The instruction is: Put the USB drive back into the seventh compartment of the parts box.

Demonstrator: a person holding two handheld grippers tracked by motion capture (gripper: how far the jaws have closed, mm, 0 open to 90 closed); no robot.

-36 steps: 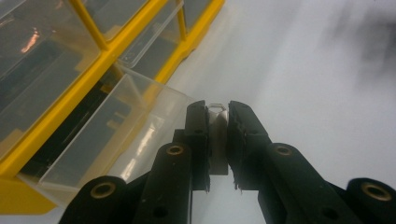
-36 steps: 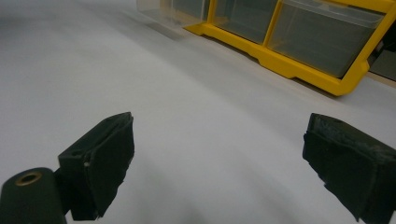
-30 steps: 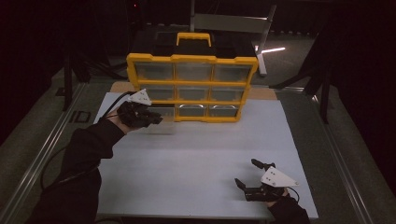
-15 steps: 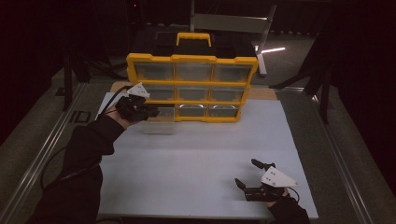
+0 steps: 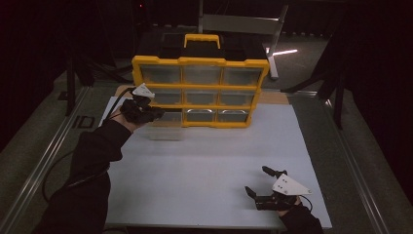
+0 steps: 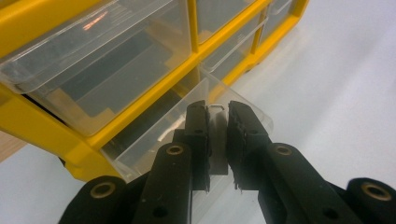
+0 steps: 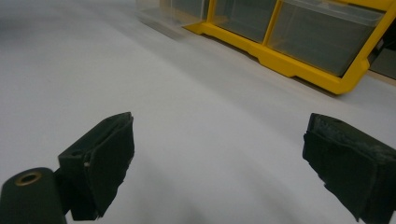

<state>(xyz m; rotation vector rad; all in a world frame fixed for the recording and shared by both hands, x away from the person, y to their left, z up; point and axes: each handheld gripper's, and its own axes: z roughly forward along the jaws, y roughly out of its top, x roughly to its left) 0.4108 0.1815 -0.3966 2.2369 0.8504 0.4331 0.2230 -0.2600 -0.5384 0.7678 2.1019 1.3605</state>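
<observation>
A yellow drawer organizer with clear drawers stands at the back of the white table. Its bottom-left clear drawer is pulled out onto the table. My left gripper is shut on that drawer's front wall; in the left gripper view the black pads of the left gripper pinch the clear plastic edge of the drawer below the yellow frame. My right gripper rests near the front right of the table, open with nothing between its fingers. In its own view the right gripper faces the organizer.
The white table top spreads between the two grippers. Metal rails run along the left side. A black box with a yellow handle sits behind the organizer. Dark stands rise at the right.
The clear drawer has slid a little further out of the organizer, with the left gripper still shut on it. The right gripper has stayed where it was.
</observation>
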